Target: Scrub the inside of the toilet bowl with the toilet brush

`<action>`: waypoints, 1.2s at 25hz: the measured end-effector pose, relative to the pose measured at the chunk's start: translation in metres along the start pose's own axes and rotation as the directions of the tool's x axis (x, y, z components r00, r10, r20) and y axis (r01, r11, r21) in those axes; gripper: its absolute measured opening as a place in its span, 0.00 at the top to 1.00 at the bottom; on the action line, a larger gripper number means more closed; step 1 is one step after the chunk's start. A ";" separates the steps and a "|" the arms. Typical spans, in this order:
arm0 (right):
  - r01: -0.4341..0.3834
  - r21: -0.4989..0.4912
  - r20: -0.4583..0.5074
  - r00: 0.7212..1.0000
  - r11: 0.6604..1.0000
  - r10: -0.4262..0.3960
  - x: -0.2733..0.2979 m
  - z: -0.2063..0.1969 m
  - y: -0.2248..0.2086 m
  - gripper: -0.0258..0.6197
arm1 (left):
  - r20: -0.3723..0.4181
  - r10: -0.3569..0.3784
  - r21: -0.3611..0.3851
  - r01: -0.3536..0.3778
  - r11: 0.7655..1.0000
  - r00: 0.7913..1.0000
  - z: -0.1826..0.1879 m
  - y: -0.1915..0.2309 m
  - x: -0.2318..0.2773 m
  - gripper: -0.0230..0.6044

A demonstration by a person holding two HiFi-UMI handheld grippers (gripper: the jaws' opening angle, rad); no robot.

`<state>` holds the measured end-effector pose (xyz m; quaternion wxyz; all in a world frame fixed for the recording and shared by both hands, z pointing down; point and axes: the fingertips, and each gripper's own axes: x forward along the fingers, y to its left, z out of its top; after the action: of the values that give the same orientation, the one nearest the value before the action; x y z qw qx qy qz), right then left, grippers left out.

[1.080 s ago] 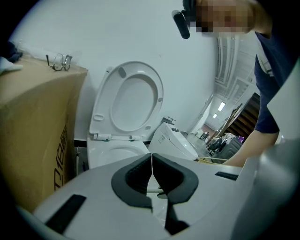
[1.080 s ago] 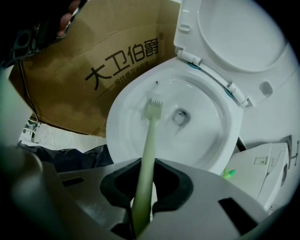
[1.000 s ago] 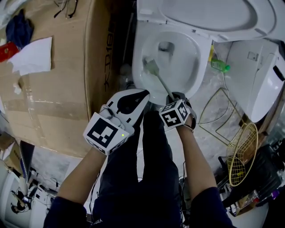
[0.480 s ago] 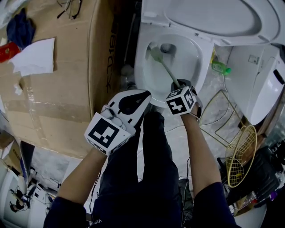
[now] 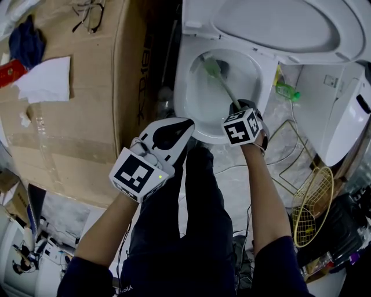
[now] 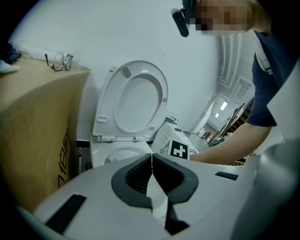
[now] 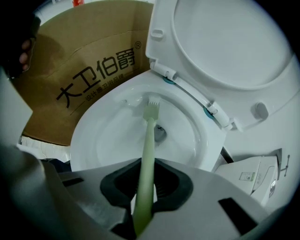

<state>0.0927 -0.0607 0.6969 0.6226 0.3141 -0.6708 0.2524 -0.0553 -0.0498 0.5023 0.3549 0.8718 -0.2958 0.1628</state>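
We grip the toilet brush [image 5: 224, 86] in our right tool [image 5: 236, 108], whose jaws are clamped on the pale green handle low down, with the shaft running up between the dark pads in the right gripper view [image 7: 149, 140]. The right tool [image 7: 146, 190] hangs over the near rim of the toilet bowl [image 5: 184, 101], and the handle slants from there down into the bowl. The brush head lies against the inner wall at the back of the bowl, just under the rim on the hinge side and a little above the drain hole [image 7: 161, 133]. The seat and lid [image 5: 290, 23] stand raised behind the bowl

Our left tool [image 5: 178, 123] is held back over our dark trouser leg, just short of the bowl's front edge and to the left of the right tool. In the left gripper view its jaws [image 6: 151, 180] are closed tip to tip with nothing between them, pointing toward the raised seat [image 6: 136, 101]

A large cardboard box [image 5: 75, 110] stands right beside the toilet on the left, with a pair of glasses [image 5: 87, 8] and a sheet of white paper [image 5: 43, 78] on top. To the right of the bowl a green bottle [image 5: 286, 88] lies on the floor, and a yellow racket [image 5: 310, 209] lies further to the right
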 end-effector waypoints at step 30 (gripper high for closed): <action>0.051 0.140 -0.059 0.997 0.989 -0.043 0.000 -0.090 -0.071 0.88 | -0.059 -0.024 0.054 0.027 0.998 0.998 -0.003 -0.038 0.048 0.91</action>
<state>0.2056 -0.0429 0.7017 0.6231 0.3662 -0.6259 0.2932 0.0053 -0.0450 0.5083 0.3414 0.8798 -0.2697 0.1914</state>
